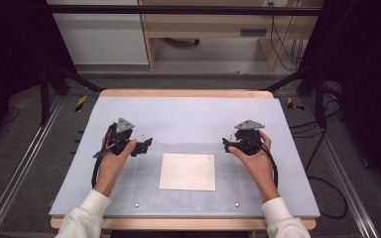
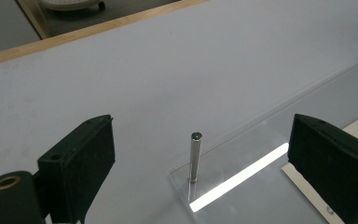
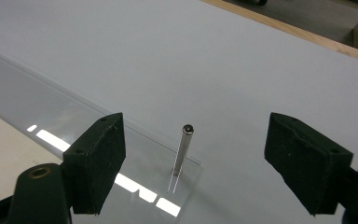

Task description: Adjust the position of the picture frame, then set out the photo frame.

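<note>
You held the left gripper [image 1: 141, 144] and right gripper [image 1: 229, 143] over the far corners of the clear acrylic plate [image 1: 149, 198] at the frame's centre, with bare grey surface [image 1: 188, 116] open beyond. Both sets of fingers [image 2: 81, 163] stood wide open, gripping nothing. Each straddled, untouched, a slim metal pin [image 2: 195, 156], standing upright at a plate corner, the other pin [image 3: 182, 151] likewise. A cream square sheet [image 1: 187, 171] lay flat between.

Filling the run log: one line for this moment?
left gripper open, pin between jaws | right gripper open, pin between jaws | paper flat on clear plate
</note>
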